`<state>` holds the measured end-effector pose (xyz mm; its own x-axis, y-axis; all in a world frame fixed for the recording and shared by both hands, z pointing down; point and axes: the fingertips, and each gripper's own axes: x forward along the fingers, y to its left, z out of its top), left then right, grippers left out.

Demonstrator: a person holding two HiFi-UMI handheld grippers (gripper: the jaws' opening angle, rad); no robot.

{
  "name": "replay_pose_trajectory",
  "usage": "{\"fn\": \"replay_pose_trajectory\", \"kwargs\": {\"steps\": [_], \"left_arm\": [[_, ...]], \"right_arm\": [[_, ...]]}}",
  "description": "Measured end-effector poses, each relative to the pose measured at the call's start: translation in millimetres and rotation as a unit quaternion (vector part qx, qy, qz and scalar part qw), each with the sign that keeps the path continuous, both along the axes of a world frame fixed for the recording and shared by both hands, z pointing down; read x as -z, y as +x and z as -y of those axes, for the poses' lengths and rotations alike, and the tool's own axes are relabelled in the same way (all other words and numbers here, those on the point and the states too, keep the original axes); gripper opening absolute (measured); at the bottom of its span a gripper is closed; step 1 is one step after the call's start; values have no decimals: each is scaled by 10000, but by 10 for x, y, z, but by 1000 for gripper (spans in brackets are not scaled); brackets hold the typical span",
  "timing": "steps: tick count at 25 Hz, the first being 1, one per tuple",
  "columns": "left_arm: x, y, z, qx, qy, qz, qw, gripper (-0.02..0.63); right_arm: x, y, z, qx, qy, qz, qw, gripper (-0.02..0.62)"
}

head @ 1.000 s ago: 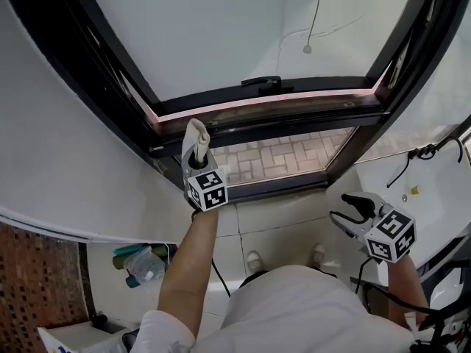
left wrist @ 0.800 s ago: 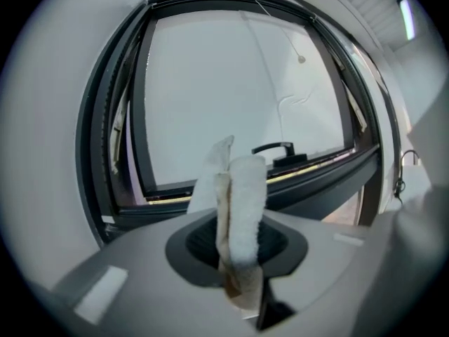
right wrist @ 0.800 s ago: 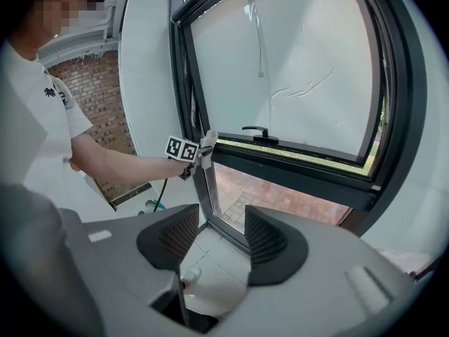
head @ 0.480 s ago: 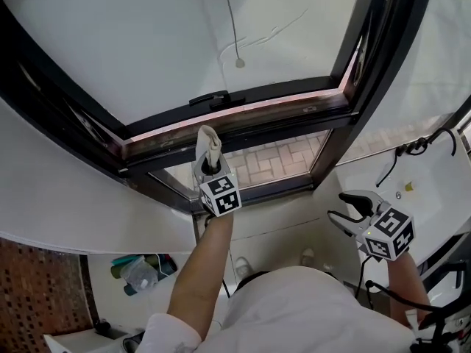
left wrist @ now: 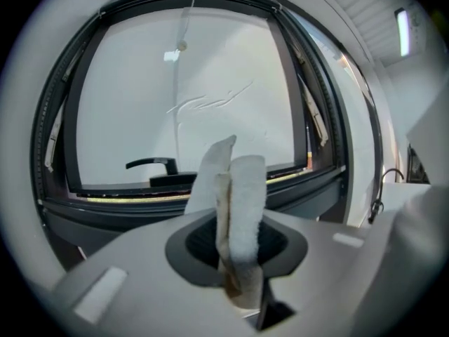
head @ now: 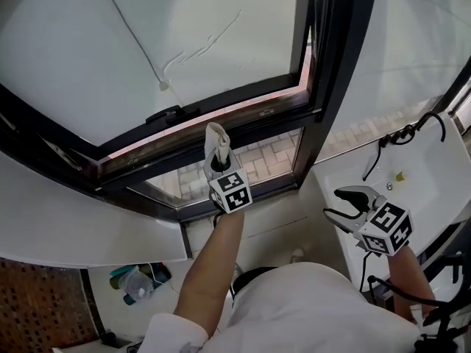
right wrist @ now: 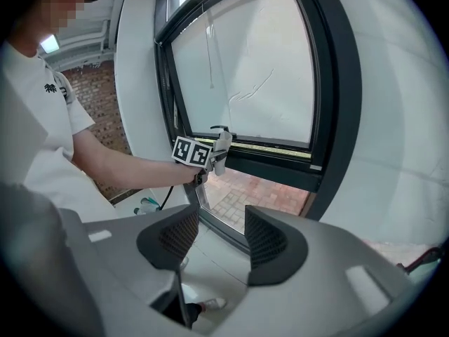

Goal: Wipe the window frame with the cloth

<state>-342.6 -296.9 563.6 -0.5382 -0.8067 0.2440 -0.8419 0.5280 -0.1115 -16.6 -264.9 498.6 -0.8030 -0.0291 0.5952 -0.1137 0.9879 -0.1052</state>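
Observation:
A folded white cloth (left wrist: 235, 209) with brownish stains stands upright between the jaws of my left gripper (head: 217, 153), which is shut on it. In the head view the cloth (head: 215, 137) reaches up just under the dark bottom rail of the window frame (head: 243, 123); whether it touches the rail is unclear. The same rail (left wrist: 316, 181) and a black window handle (left wrist: 151, 164) appear beyond the cloth in the left gripper view. My right gripper (head: 344, 204) hangs low on the right, open and empty. Its own view shows the left gripper (right wrist: 217, 149) at the window frame (right wrist: 280, 159).
A white counter with a sink (head: 430, 179) lies at the right, with a black cable (head: 405, 134) along its back edge. A cord with a small knob (head: 163, 85) hangs in front of the pane. Bottles (head: 136, 282) stand on the floor at the lower left.
The head view has swung left, so the frame's right upright now sits near the middle. My left gripper with the cloth has moved right along the bottom rail. The right gripper has barely shifted.

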Motion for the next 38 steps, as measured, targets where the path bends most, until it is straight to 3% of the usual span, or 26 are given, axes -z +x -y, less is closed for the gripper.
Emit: {"fn": "replay_pose_trajectory", "kwargs": {"steps": [20, 26, 28, 30, 33, 38], "left_arm": [[-75, 1908, 1953, -1313, 368, -325, 9901, 92], [-78, 2046, 2056, -1240, 434, -618, 9894, 92], [-64, 2175, 1948, -1461, 327, -513, 9874, 92], [-56, 2431, 1859, -2009, 64, -91, 9795, 92], [1, 2757, 1856, -2864, -490, 772, 9537, 92], [221, 2709, 2075, -3417, -1380, 1976, 9084, 92]], "right_arm": [[-138, 1562, 596, -1168, -44, -361, 9925, 204], [-191, 1822, 655, -1444, -93, -362, 9888, 204], [-211, 1841, 680, -1490, -128, -279, 9884, 204], [-224, 1796, 698, -1470, -182, -141, 9889, 204], [-234, 1679, 730, -1374, -234, 97, 9902, 204], [-273, 1556, 761, -1258, -224, 357, 9912, 204]]}}
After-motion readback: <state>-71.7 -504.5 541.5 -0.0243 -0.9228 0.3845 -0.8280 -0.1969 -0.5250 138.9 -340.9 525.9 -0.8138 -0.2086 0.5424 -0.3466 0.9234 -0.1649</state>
